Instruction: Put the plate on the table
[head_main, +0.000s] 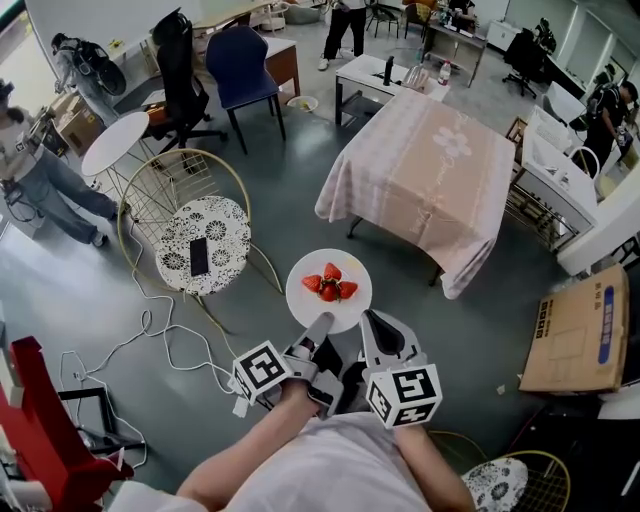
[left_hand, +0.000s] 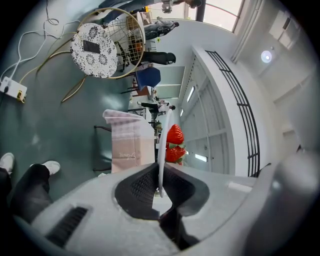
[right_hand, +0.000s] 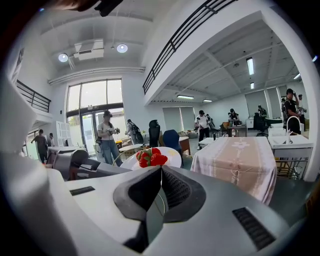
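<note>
Open-plan room with a grey-green floor (head_main: 270, 210), recorded steeply from above.

White round plate (head_main: 328, 290) is held in the air over the floor, roughly level. It is short of the table (head_main: 425, 170) and is not touching it. Strawberries (head_main: 330, 283), red with green tops, are piled at the plate's centre.

The near rim of the plate is pinched by both grippers, side by side. The left gripper (head_main: 318, 328) is set on the left part of that rim and the right gripper (head_main: 372, 322) on the right part. In the left gripper view the rim is seen edge-on, clamped between the dark ribbed pads (left_hand: 142, 186), with the jaws nearly together. In the right gripper view the jaws are likewise pressed onto the thin rim, and the strawberries are seen just beyond them.

The table is covered by a pale pink striped cloth with a flower motif.

Left of the plate a wire chair (head_main: 150, 200) with a black-and-white patterned cushion is noted, and a dark phone (head_main: 198, 257) is laid on the cushion. A white cable (head_main: 150, 335) is trailed across the floor near it. A cardboard box (head_main: 578, 330) is seen at the right.

Further back, a blue chair (head_main: 243, 68), a black office chair (head_main: 180, 70) and a round side table (head_main: 115, 143) are recorded. A person (head_main: 40, 175) is seen at the left edge.
</note>
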